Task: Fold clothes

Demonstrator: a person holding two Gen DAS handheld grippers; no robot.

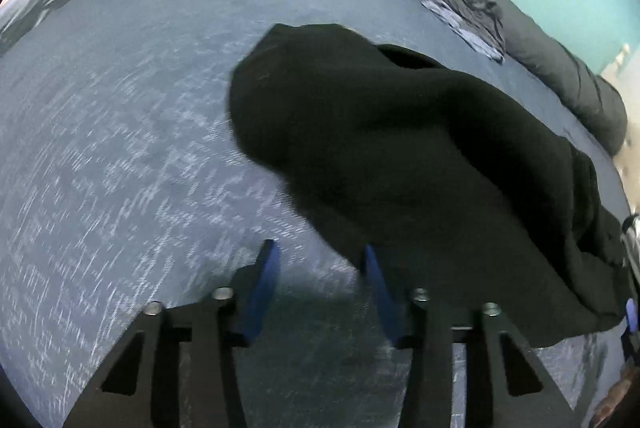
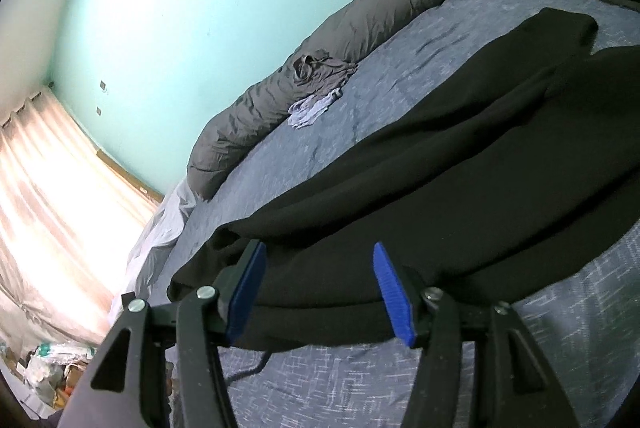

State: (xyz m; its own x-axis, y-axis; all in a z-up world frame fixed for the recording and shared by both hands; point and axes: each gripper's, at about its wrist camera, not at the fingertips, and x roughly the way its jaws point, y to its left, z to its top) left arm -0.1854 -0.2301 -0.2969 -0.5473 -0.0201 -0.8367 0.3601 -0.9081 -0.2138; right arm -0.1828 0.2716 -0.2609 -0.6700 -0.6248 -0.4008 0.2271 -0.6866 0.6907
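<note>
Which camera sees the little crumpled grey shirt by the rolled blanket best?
The right wrist view: the crumpled grey garment looks sharp and unhidden against the rolled duvet. The left wrist view shows it small and blurry near the edge.

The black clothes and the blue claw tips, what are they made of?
The black garment looks like soft, thick matte cloth, maybe fleece or knit: it sags in folds and doesn't shine. The right claw has blue fingertips that look like ridged plastic or rubber, judging by their fine grooves.
</note>
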